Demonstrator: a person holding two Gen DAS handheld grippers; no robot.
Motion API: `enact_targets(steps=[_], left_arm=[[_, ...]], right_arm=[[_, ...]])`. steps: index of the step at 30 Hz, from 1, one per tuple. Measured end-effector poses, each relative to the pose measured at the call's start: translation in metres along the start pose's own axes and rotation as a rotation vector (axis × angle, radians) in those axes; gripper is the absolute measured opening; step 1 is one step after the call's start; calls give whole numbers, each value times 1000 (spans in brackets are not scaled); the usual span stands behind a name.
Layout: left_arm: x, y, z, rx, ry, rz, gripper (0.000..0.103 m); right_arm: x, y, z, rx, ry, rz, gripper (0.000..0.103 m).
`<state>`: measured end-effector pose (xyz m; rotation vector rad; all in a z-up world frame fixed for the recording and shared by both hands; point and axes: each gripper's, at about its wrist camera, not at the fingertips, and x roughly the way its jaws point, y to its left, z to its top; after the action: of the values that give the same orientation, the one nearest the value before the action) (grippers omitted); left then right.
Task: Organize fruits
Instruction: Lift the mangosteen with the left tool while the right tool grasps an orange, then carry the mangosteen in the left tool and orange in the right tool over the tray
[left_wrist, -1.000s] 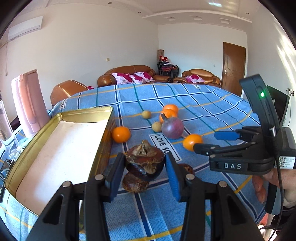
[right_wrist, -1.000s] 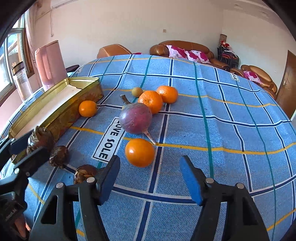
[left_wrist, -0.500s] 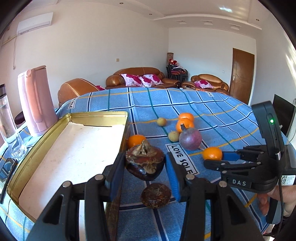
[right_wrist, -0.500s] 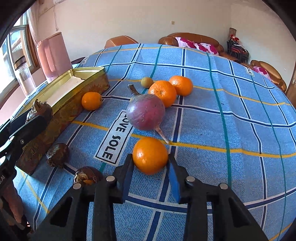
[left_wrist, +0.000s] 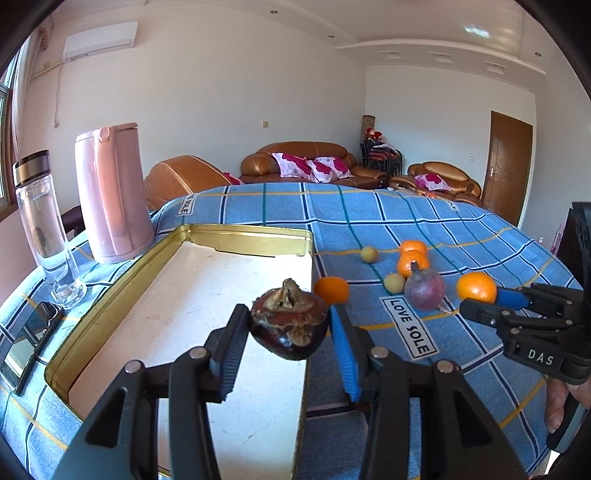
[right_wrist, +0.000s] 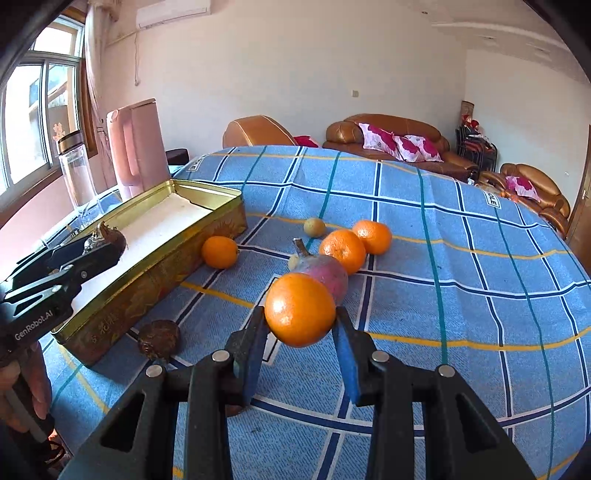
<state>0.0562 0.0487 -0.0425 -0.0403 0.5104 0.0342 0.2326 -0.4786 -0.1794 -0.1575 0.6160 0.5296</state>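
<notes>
Fruits split between two claws and the table:

- Mangosteen (left_wrist: 289, 325): dark, dried, clamped between the pads of the left gripper (left_wrist: 286, 341); held in the air above the near right edge of the gold tin (left_wrist: 240, 234), over its white liner
- Orange (right_wrist: 300, 309): clamped between the pads of the right gripper (right_wrist: 299, 349); held clear of the blue checked tablecloth (right_wrist: 461, 266), in front of the purple fruit (right_wrist: 328, 275)
- Second mangosteen (right_wrist: 159, 339): on the cloth, just beside the tin's near outer wall
- Loose orange (right_wrist: 219, 252): on the cloth, near the tin's long right wall
- Two further oranges (right_wrist: 356, 242): touching each other, just behind the purple fruit, toward the table's middle
- Two small yellow-green fruits (left_wrist: 369, 254): one beside the far orange pair, one touching the purple fruit
- Pink kettle (left_wrist: 112, 192) and clear bottle (left_wrist: 44, 229): upright along the table's left edge, beyond the tin
- Phone (left_wrist: 27, 343): flat at the near left corner
</notes>
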Motion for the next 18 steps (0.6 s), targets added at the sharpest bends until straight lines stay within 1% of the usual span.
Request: enact_targets(steps=[4,10,18], left_arm=[[-3,1,1,9,-15,8,46],[-10,4,4,24,-51,34,46],[-10,15,6,12,-57,47,46]], right_arm=[[-4,9,3,-14,-21,18,38],[-13,15,9,-27,-75,29,38],[-20,32,18,-62,-107,48,38]])
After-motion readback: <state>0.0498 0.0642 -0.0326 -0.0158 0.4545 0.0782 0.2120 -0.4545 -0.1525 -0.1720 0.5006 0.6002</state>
